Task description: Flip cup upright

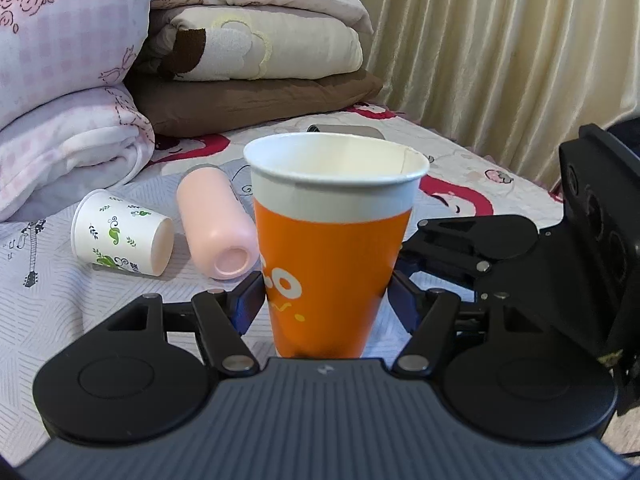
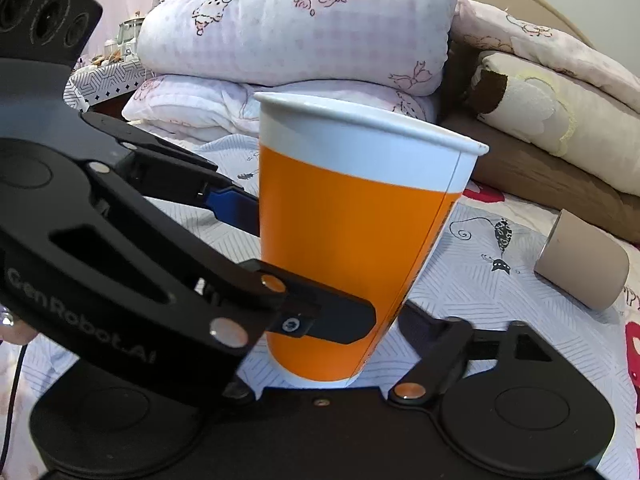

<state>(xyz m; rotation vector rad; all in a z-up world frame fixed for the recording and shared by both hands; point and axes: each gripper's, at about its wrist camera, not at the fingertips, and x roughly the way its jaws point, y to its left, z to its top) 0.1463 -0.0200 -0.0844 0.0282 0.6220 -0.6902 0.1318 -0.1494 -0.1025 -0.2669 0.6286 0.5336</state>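
orange cup (image 1: 334, 264) upright — left tongs (image 1: 326, 300) grasping it; right tongs (image 2: 332, 320) unclear.

A home bedroom: folded quilts (image 1: 72, 80) are lying upper left on a bed (image 1: 60, 320), curtains (image 1: 500, 52) hanging upper right.

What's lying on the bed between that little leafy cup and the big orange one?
A pink cup lies on its side between the leafy cup and the upright orange cup; the left wrist view shows it.
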